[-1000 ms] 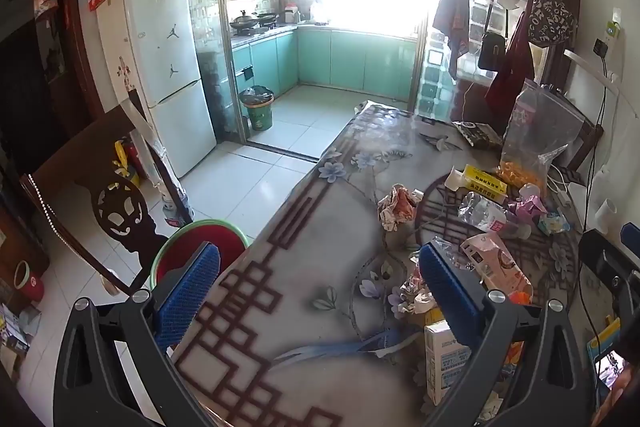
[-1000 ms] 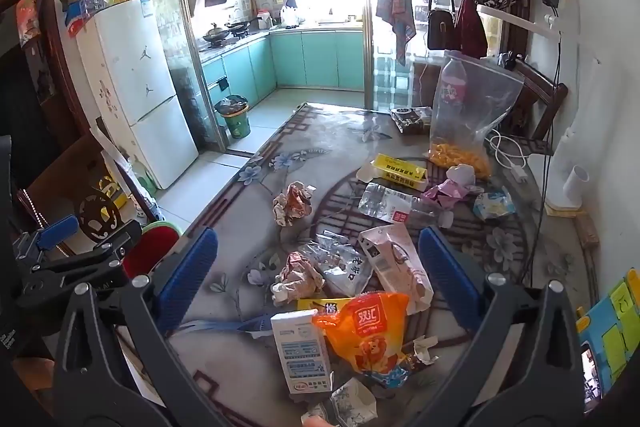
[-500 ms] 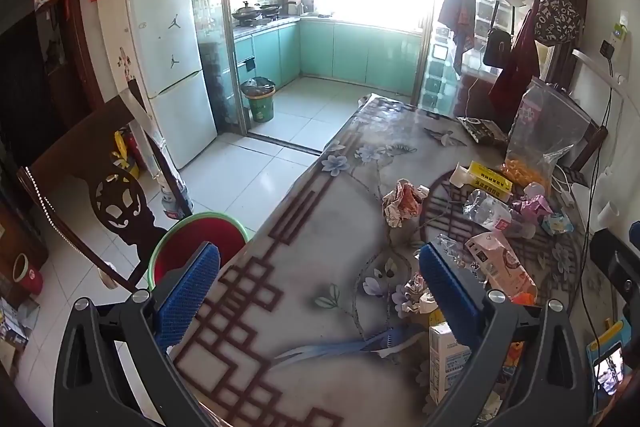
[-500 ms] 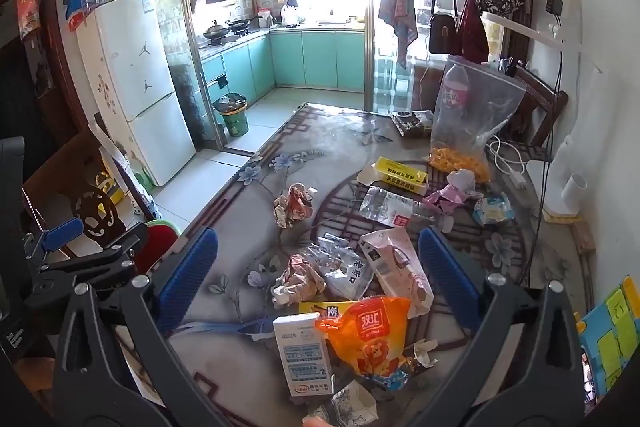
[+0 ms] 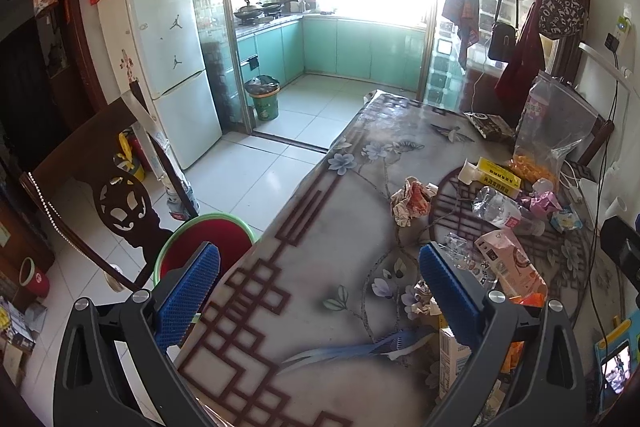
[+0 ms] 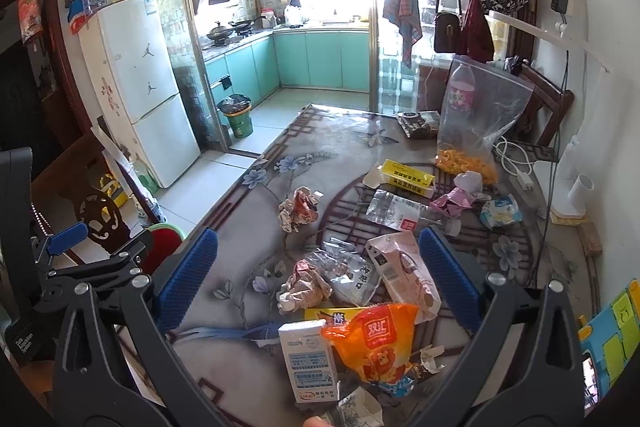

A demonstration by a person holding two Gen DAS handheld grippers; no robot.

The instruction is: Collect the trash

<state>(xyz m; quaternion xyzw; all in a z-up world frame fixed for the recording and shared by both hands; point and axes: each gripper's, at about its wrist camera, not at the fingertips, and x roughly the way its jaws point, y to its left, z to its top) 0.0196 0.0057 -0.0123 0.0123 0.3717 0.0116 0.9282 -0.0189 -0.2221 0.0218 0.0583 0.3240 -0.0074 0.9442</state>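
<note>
1. You are holding the left gripper (image 5: 318,291) above the near edge of the bench (image 5: 344,227), with its jaws spread wide apart and gripping nothing.
2. You are holding the right gripper (image 6: 318,275) over the trash pile, its jaws also wide apart and empty.
3. Between the right jaws, a crumpled wrapper (image 6: 306,287) is lying on the bench, with a clear foil packet (image 6: 352,273) touching it on the right and a pink pouch (image 6: 404,273) just inside the right jaw.
4. Below the gap between the right jaws, a white carton (image 6: 308,361) is standing beside an orange snack bag (image 6: 376,343), the two touching.
5. Beyond the right jaws, a second crumpled wrapper (image 6: 298,209), a flattened plastic bottle (image 6: 400,213) and a yellow box (image 6: 406,179) are lying further out on the bench.
6. In the left wrist view, most of this trash is sitting to the right of the right-hand jaw; the space between the left jaws is showing patterned bench surface.
7. Behind the left-hand jaw of the left gripper, a red basin with a green rim (image 5: 208,243) is sitting below bench level, beside a dark wooden chair (image 5: 100,187).
8. A large clear zip bag (image 6: 478,115) is standing at the far right of the bench.
</note>
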